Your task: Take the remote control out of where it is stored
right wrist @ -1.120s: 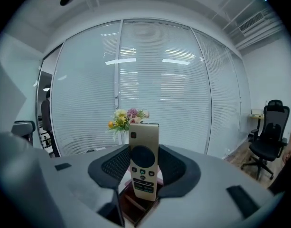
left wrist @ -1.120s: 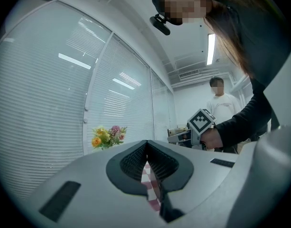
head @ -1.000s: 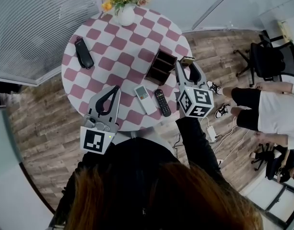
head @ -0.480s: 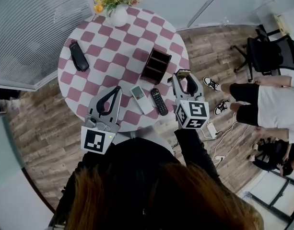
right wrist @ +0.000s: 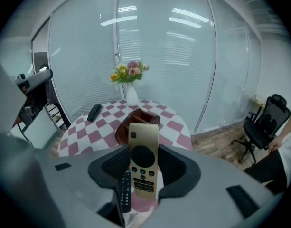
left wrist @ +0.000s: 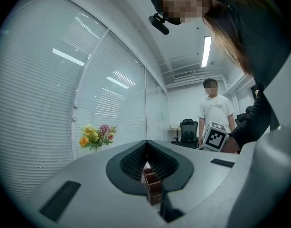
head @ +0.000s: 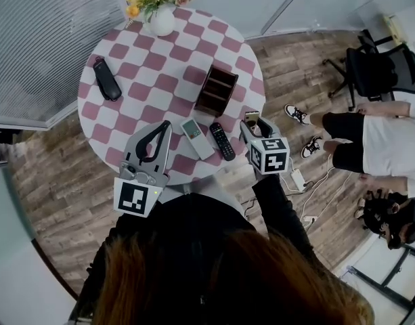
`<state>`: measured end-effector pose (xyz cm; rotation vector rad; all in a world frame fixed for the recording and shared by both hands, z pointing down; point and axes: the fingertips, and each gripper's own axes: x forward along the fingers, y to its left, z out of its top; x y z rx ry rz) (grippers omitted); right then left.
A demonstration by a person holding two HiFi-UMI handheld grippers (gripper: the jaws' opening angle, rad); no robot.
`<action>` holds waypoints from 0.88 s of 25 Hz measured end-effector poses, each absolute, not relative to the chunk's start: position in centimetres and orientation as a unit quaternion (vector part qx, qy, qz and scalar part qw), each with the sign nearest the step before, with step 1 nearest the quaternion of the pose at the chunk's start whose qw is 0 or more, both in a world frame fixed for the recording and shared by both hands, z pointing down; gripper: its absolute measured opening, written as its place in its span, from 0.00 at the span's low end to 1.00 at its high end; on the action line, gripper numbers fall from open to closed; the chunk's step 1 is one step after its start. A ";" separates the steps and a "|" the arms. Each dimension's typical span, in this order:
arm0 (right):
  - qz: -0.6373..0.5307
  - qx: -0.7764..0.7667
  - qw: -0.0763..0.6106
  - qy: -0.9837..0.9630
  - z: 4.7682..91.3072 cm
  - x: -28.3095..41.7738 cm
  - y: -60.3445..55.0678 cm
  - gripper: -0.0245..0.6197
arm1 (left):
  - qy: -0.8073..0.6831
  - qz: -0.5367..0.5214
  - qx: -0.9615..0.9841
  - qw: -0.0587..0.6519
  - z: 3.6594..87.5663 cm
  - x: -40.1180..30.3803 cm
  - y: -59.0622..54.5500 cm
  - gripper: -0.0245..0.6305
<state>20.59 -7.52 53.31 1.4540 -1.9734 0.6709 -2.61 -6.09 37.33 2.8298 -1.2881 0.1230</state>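
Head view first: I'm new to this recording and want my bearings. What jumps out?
The round table with its pink-and-white checked cloth fills the middle, a vase of flowers at its far edge. The right gripper, at the table's right edge, is shut on a gold remote; a white remote and a black remote lie on the cloth beside it.

Left hand-held gripper (head: 164, 125) points level, jaws together; right hand-held gripper (head: 256, 122) tilts down, clamping the remote control (right wrist: 144, 161).
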 end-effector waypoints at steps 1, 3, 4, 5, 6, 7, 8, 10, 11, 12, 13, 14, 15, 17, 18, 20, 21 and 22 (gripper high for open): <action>0.273 0.532 0.308 -0.740 54.3 20.5 -7.2 0.34 | -0.415 0.039 0.909 0.015 37.4 -2.6 -6.1 0.05; 0.314 0.497 0.333 -0.737 56.5 20.1 -6.5 0.34 | -0.416 0.037 0.909 0.013 37.4 -2.7 -6.0 0.05; 0.331 0.479 0.347 -0.736 57.5 19.9 -6.2 0.34 | -0.416 0.036 0.908 0.013 37.4 -2.7 -6.0 0.05; 0.345 0.461 0.360 -0.734 58.5 19.8 -6.0 0.34 | -0.417 0.037 0.908 0.014 37.4 -2.8 -5.9 0.05; 0.357 0.443 0.374 -0.732 59.3 19.7 -5.8 0.34 | -0.418 0.037 0.908 0.014 37.4 -2.9 -5.9 0.05; 0.369 0.427 0.387 -0.729 60.0 19.6 -5.8 0.34 | -0.419 0.036 0.907 0.015 37.3 -3.0 -5.9 0.05; 0.382 0.411 0.400 -0.725 60.8 19.5 -5.7 0.34 | -0.421 0.036 0.906 0.016 37.3 -3.1 -5.9 0.05; 0.406 0.381 0.423 -0.715 62.3 19.3 -5.6 0.34 | -0.423 0.035 0.905 0.015 37.2 -3.3 -5.8 0.05; 0.415 0.371 0.432 -0.710 63.0 19.3 -5.7 0.34 | -0.425 0.036 0.905 0.014 37.2 -3.5 -5.8 0.05; 0.421 0.363 0.439 -0.705 63.6 19.2 -5.8 0.34 | -0.426 0.037 0.904 0.013 37.2 -3.6 -5.7 0.05; 0.427 0.358 0.446 -0.701 64.2 19.2 -6.0 0.34 | -0.427 0.037 0.903 0.012 37.1 -3.7 -5.7 0.05; 0.430 0.354 0.453 -0.696 64.8 19.2 -6.1 0.34 | -0.429 0.037 0.902 0.012 37.1 -3.9 -5.7 0.05; 0.433 0.351 0.459 -0.691 65.4 19.3 -6.2 0.34 | -0.432 0.038 0.901 0.012 37.1 -4.0 -5.6 0.05; 0.439 0.349 0.468 -0.683 66.4 19.5 -6.4 0.34 | -0.437 0.040 0.899 0.012 37.1 -4.4 -5.6 0.05; 0.441 0.350 0.468 -0.681 66.7 19.5 -6.5 0.34 | -0.439 0.041 0.898 0.012 37.2 -4.6 -5.6 0.05; 0.446 0.353 0.466 -0.678 67.3 19.5 -6.7 0.33 | -0.444 0.042 0.895 0.013 37.2 -5.0 -5.6 0.05; 0.447 0.354 0.467 -0.677 67.6 19.5 -6.8 0.34 | -0.445 0.042 0.894 0.013 37.2 -5.2 -5.6 0.05; 0.448 0.353 0.468 -0.675 67.9 19.5 -6.8 0.34 | -0.447 0.042 0.894 0.013 37.2 -5.3 -5.6 0.05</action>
